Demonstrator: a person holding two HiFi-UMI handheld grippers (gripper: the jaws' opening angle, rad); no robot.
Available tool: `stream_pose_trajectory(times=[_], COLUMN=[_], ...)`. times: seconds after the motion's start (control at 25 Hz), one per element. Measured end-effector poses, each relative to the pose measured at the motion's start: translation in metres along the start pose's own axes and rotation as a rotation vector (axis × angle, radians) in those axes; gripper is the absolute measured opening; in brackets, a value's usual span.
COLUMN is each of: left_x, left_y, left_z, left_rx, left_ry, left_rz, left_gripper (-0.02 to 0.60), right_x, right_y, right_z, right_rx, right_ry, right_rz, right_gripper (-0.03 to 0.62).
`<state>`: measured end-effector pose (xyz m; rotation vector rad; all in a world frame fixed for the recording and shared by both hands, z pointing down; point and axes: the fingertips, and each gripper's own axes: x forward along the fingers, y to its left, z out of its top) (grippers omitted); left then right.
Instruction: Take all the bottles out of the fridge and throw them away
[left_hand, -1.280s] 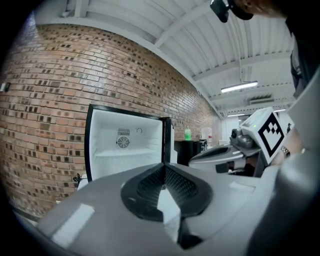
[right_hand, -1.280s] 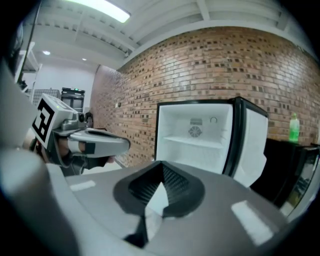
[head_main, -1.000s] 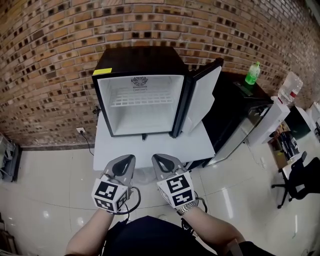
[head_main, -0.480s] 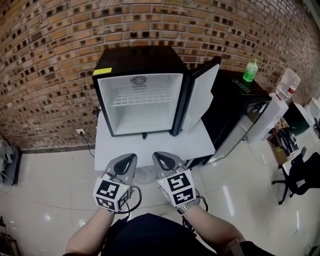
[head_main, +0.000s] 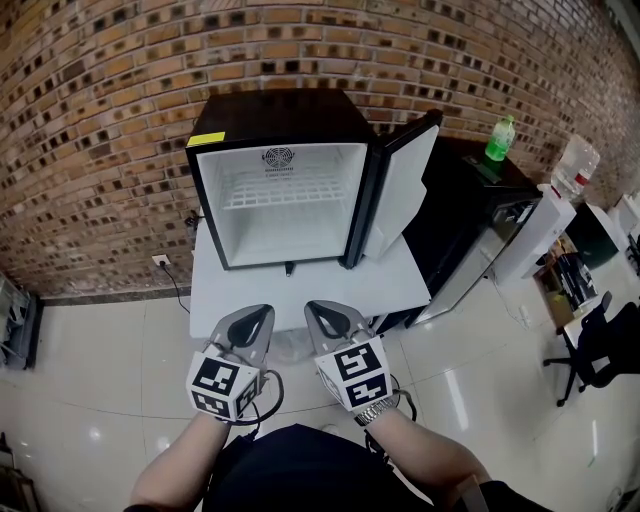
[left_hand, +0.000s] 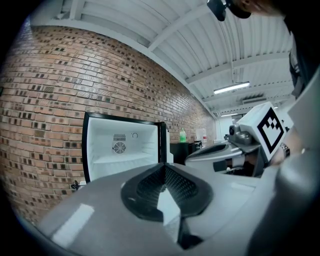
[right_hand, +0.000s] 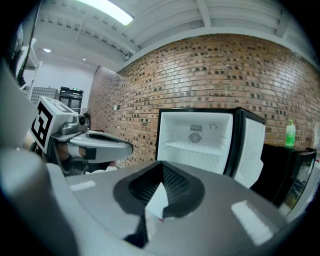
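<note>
The small black fridge (head_main: 282, 180) stands on a white table (head_main: 300, 290) against the brick wall, its door (head_main: 405, 190) swung open to the right. Its white inside shows a wire shelf and no bottles. A green bottle (head_main: 502, 140) stands on the black cabinet (head_main: 470, 200) to the right, also visible in the right gripper view as the green bottle (right_hand: 290, 133). My left gripper (head_main: 252, 318) and right gripper (head_main: 322, 314) hang side by side in front of the table, both shut and empty, well short of the fridge (left_hand: 120, 150).
A clear water jug (head_main: 578, 172) sits on a white stand at the far right, beside an office chair (head_main: 600, 360). A wall socket and cable (head_main: 165, 268) are low on the left. Glossy tiled floor surrounds the table.
The view has drifted very slightly; the grippers hold almost the same place in front of the table.
</note>
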<state>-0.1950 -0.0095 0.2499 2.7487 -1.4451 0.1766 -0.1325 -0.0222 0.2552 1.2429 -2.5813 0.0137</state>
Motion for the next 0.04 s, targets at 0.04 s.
stream_pose_trajectory(times=[0.04], left_x=[-0.0005], left_y=[-0.0001], left_z=[0.0000], left_rx=[0.000], left_ry=[0.000], left_rz=[0.000], left_gripper=[0.005], right_x=[-0.0005], right_y=[0.0004], right_z=[-0.0001], right_rx=[-0.001], right_ry=[0.001], right_rz=[0.000], right_gripper=[0.002])
